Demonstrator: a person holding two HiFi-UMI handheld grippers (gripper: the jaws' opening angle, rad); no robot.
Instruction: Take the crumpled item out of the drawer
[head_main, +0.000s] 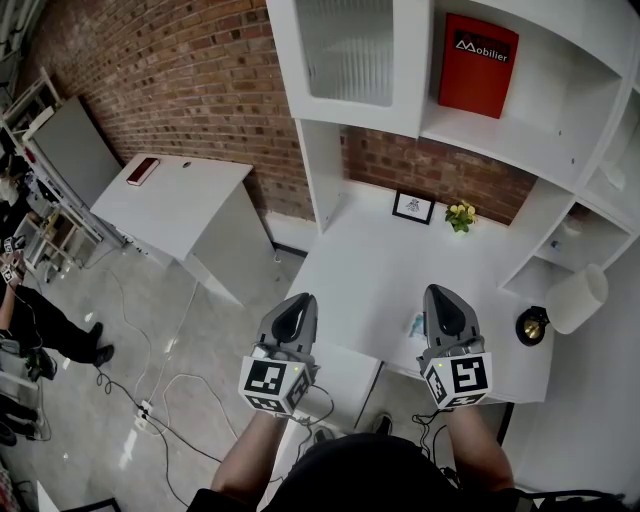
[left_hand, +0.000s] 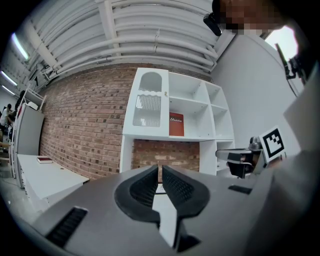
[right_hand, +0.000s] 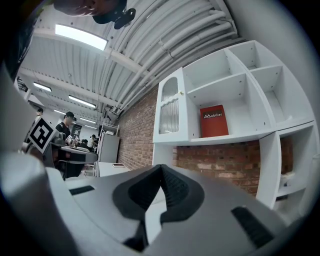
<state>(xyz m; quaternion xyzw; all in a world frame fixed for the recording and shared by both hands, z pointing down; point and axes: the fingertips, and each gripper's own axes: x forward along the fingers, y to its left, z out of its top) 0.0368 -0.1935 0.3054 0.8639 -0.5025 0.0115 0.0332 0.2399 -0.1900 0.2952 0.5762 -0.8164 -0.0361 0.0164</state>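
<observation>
I see no crumpled item in any view, and no open drawer. The white desk (head_main: 370, 270) lies below me, with a white cabinet block (head_main: 345, 375) under its near edge. My left gripper (head_main: 297, 300) hovers over the desk's near left corner. Its jaws are shut with nothing between them (left_hand: 160, 167). My right gripper (head_main: 441, 292) hangs over the near edge further right, also shut and empty (right_hand: 161, 167). Both point toward the white shelf unit (left_hand: 170, 107). A small pale blue thing (head_main: 415, 325) lies on the desk just left of the right gripper.
A red box (head_main: 478, 65) stands on a shelf. A framed picture (head_main: 413, 207) and yellow flowers (head_main: 460, 214) sit at the desk's back. A white lamp (head_main: 577, 298) stands at the right. A second white table (head_main: 175, 205) stands to the left. Cables (head_main: 170, 400) run over the floor.
</observation>
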